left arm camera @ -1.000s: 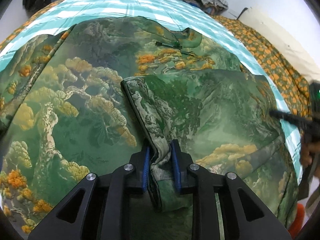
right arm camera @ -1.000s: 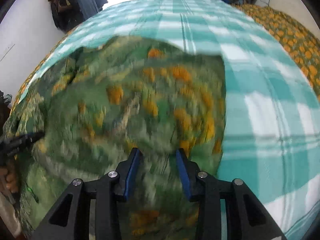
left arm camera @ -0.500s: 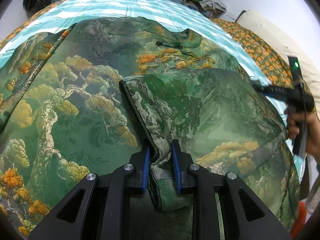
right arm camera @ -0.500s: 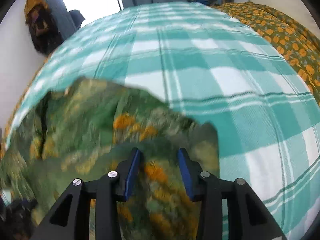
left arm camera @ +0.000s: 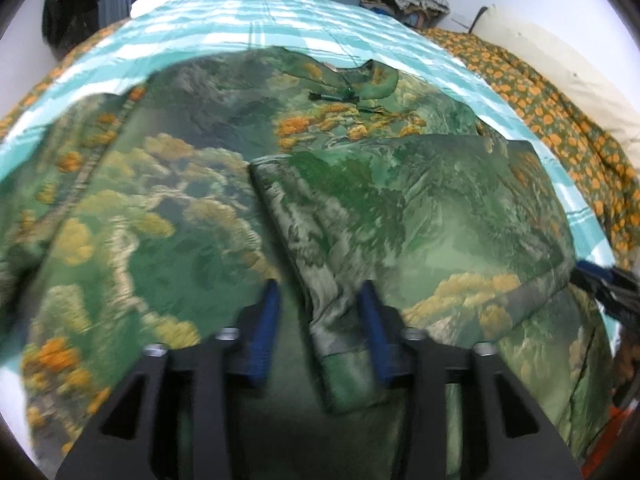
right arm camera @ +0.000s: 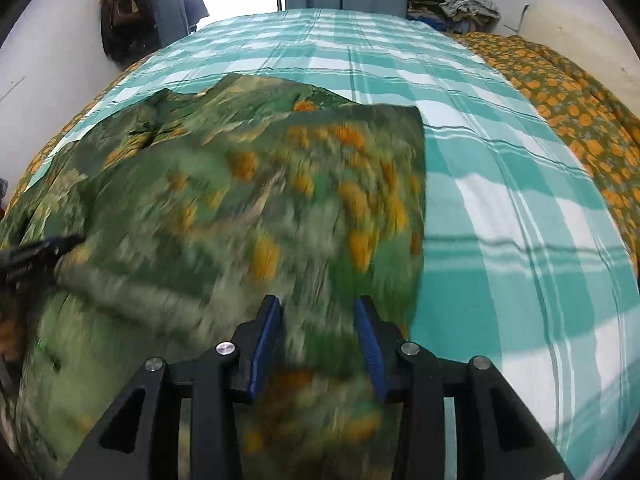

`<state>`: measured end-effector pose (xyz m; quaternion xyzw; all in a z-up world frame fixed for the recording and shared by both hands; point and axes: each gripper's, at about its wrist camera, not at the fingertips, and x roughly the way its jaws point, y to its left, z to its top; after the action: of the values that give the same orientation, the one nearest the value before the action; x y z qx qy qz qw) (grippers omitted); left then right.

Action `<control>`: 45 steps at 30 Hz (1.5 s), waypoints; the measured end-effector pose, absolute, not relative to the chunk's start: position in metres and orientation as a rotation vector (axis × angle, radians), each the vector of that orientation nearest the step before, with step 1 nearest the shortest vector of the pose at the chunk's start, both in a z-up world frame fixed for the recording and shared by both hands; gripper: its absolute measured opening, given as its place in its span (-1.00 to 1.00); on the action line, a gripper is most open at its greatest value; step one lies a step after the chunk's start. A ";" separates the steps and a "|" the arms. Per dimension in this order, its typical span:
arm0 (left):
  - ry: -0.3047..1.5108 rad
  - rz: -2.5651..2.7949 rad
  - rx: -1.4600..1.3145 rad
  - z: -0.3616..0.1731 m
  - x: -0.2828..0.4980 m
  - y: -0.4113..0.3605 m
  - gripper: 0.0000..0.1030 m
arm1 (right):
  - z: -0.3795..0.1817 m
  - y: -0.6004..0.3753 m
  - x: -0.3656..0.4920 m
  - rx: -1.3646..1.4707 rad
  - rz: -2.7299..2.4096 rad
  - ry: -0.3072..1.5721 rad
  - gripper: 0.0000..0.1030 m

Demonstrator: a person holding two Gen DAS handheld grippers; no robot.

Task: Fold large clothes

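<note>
while the left hand-held gripper [left arm camera: 316, 312] is opening around the garment's [left arm camera: 400, 208] sleeve [left arm camera: 332, 320], the right hand-held gripper's [right arm camera: 318, 320] grip seems unclear.

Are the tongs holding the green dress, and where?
Left tongs are opening, letting go of the green dress's folded edge. Right tongs are open over it, holding nothing.

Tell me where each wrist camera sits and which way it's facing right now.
Left wrist: on the left gripper, angled down at the green printed garment; jaws opening around its folded-over edge; right gripper at right.
Right wrist: on the right gripper, angled down over the garment's blurred right side; left gripper at left.
Shared: garment, checked bedsheet, each other's gripper.
</note>
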<state>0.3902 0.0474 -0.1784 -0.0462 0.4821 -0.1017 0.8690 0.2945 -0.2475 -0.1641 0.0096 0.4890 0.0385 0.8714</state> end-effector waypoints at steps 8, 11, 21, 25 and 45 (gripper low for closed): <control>1.002 -0.105 -0.001 -0.141 0.321 0.089 0.84 | -0.153 -0.213 0.193 0.026 0.107 0.973 0.07; 1.004 -0.040 0.001 -0.130 0.297 0.119 0.84 | -0.168 -0.197 0.169 0.002 0.102 1.006 0.08; 0.986 0.220 -0.147 -0.115 0.250 0.243 0.88 | -0.180 -0.192 0.154 0.020 0.034 0.978 0.11; 0.968 0.289 -0.369 -0.124 0.241 0.297 0.88 | -0.181 -0.189 0.149 0.000 0.024 0.949 0.11; 0.746 0.565 -0.916 -0.158 0.282 0.453 -0.77 | -0.183 -0.179 0.150 -0.048 -0.008 0.939 0.11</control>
<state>0.2821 0.4526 -0.1578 -0.4259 0.3470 0.2629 0.7932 0.1504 -0.1786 -0.1831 -0.0231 0.4525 -0.0037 0.8915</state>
